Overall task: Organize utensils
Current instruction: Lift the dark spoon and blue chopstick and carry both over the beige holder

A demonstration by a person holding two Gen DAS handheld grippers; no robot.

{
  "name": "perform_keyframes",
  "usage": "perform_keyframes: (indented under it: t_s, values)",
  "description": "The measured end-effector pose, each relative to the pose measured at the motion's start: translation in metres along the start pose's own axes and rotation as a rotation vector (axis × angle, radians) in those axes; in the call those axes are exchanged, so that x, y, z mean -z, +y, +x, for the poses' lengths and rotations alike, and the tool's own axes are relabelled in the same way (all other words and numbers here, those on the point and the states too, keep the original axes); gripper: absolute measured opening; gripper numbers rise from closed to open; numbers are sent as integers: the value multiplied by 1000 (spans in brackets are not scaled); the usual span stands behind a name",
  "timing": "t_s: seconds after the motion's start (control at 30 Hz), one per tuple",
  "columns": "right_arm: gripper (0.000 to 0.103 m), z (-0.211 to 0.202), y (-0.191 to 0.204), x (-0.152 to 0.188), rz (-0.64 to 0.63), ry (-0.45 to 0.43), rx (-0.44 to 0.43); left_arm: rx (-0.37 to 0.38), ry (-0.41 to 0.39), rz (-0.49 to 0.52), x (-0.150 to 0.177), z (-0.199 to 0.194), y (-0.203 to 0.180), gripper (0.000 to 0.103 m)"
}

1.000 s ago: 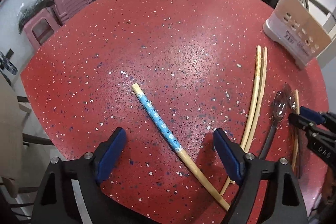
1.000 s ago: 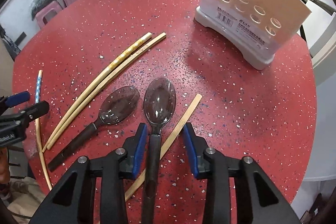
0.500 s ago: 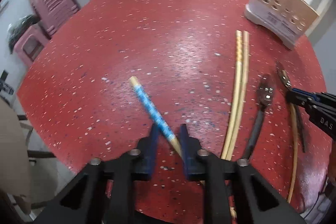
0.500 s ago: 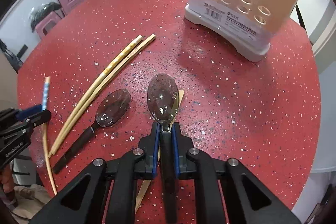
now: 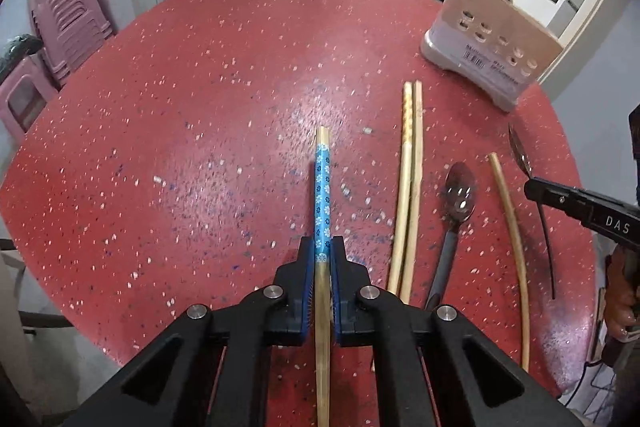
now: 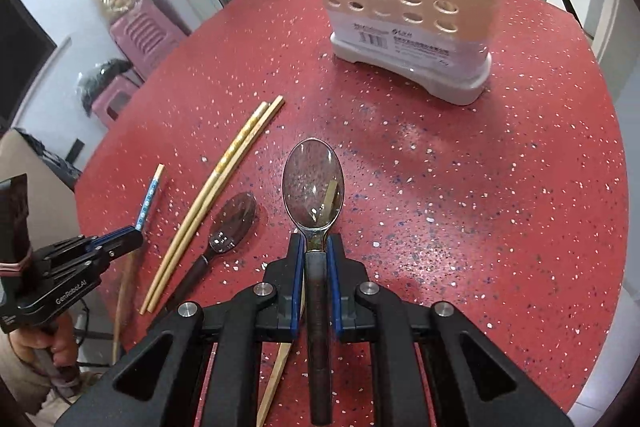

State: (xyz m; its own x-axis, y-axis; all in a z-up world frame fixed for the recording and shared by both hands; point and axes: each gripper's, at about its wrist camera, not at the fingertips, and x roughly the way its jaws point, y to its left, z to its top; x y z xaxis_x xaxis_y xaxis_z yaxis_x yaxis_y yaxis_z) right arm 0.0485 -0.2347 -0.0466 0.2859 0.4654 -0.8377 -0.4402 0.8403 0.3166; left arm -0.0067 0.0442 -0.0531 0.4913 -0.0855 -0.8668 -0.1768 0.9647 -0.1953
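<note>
Where pink stools [image 5: 60, 27] stand, red speckled round table [image 5: 200, 87].

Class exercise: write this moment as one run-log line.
left gripper: shut on blue-patterned chopstick | right gripper: shut on spoon | utensil holder: ahead on table

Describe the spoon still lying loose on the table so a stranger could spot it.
On the red speckled table, look left of the held spoon. The loose spoon lies beside two pale chopsticks, the only dark-handled utensil nobody grips.
</note>
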Motion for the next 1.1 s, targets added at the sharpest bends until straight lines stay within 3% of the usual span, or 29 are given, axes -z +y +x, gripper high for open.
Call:
perform_keyframes:
  t_s: [0.5,0.83,1.1]
  values:
    - [13,-47,7,-16,45,-133,-37,116,-164,47,-51,-40,-18,33]
    - [13,-75,8,-29,66,-205,-41,177,-222,76,-76,-59,-28,33]
    - [13,-94,3,-51,81,-264,-39,219,-303,119,-117,-80,-51,33]
